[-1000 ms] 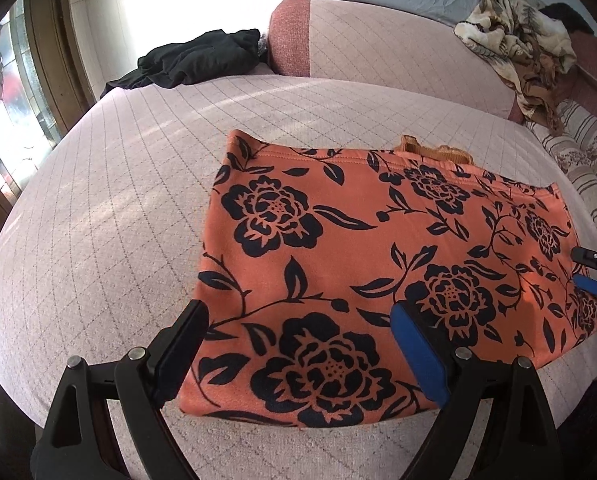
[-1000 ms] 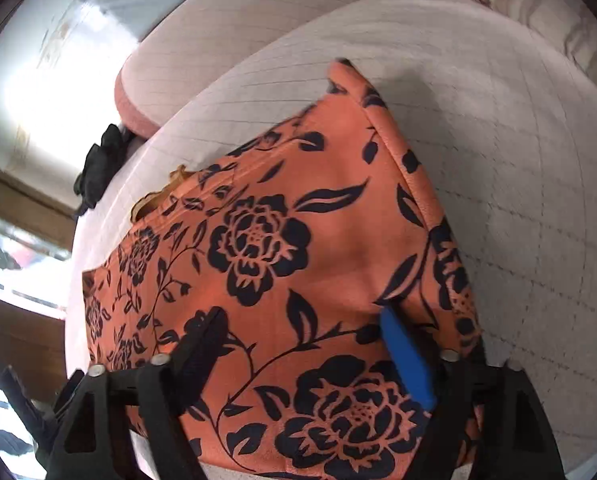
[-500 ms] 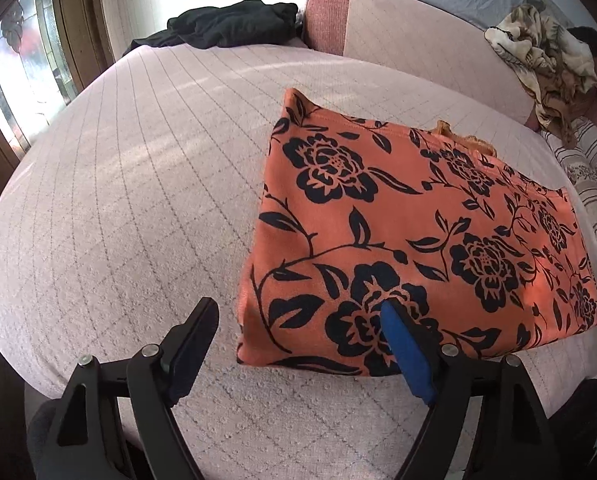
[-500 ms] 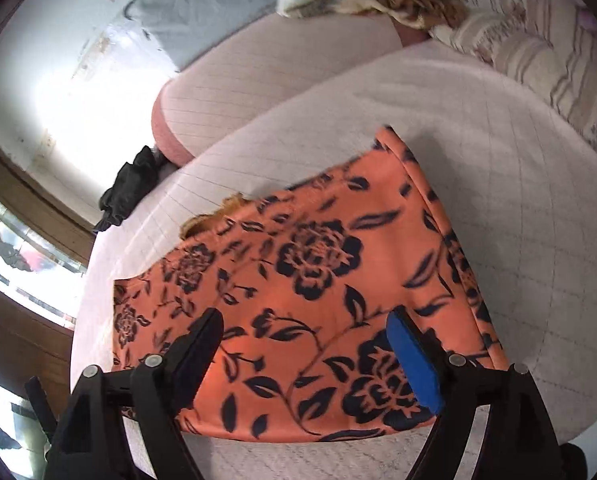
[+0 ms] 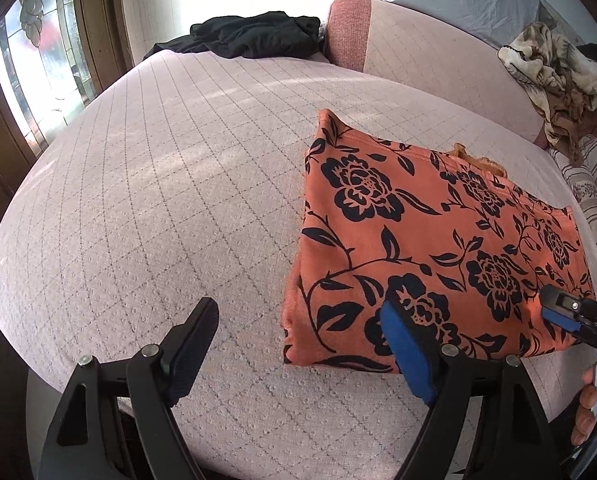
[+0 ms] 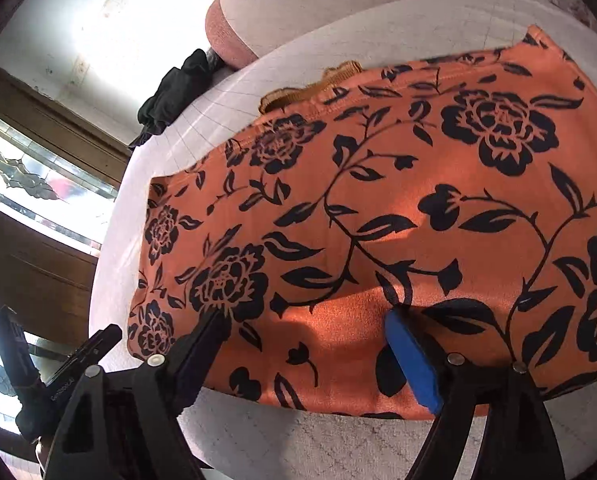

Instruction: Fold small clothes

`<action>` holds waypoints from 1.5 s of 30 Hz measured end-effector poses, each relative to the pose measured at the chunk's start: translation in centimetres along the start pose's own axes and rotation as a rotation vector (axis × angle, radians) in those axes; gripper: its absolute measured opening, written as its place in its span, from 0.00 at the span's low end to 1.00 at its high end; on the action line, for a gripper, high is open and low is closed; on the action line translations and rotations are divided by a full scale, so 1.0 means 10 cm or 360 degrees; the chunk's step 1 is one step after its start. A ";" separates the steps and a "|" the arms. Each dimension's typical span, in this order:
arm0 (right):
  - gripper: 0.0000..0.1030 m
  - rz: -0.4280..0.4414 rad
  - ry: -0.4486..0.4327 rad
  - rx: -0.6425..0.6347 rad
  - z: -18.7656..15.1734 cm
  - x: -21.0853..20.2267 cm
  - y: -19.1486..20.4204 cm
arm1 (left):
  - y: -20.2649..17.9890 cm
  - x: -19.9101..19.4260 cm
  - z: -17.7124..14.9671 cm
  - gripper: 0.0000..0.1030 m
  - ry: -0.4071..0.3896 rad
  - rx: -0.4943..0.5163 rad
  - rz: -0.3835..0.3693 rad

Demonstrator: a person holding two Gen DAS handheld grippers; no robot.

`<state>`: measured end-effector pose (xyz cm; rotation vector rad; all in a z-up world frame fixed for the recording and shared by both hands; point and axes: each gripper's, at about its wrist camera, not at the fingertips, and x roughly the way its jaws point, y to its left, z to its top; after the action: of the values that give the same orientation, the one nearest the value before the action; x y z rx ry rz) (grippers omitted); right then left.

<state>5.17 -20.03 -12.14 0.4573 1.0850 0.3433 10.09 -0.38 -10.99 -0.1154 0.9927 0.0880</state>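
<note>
The orange floral garment [image 5: 438,248] is lying folded flat on the quilted bed [image 5: 170,184], probably squared for another fold. Both grippers are gaping empty: the left gripper [image 5: 298,344] straddling its near corner, the right gripper [image 6: 310,344] hovering over its edge. Only the left view is showing the black clothes [image 5: 254,34] beyond.

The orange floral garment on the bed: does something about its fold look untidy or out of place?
Mostly neat: the orange floral garment lies flat as a rectangle on the quilted bed cover. One oddity: a tan ribbed edge pokes out beyond its far hem, so an inner layer is not fully tucked in. Nothing looks torn.
</note>
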 end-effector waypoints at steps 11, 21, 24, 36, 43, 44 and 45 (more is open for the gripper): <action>0.84 0.0274 0.0108 -0.0025 0.01 0.35 0.20 | -0.09 -0.01 0.05 0.81 -0.0026 -0.0017 -0.0045; 0.84 0.0225 -0.0295 0.0749 -0.40 -0.92 -1.19 | -0.94 0.10 0.07 0.81 -0.0052 0.0240 -0.0143; 0.84 0.0238 -0.0382 0.1026 -0.53 -1.03 -1.74 | -1.14 0.24 0.04 0.81 -0.0018 0.0262 -0.0135; 0.45 0.0145 -0.0470 0.1033 -0.10 -0.89 -1.98 | -1.50 0.54 -0.03 0.81 0.0052 0.0410 -0.0019; 0.58 0.0139 -0.0482 0.0975 -0.06 -0.94 -1.87 | -1.51 0.19 0.05 0.82 -0.0122 0.0397 -0.0042; 0.59 0.0118 -0.0475 0.0950 -0.04 -0.93 -1.85 | -1.51 0.24 0.04 0.82 -0.0107 0.0397 -0.0034; 0.59 0.0095 -0.0462 0.0946 -0.04 -0.91 -1.84 | -1.52 0.36 0.02 0.82 -0.0048 0.0408 -0.0024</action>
<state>1.73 -40.15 -14.82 1.0363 0.8765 -0.0059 14.14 -15.33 -12.98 0.1131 0.9649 -0.0517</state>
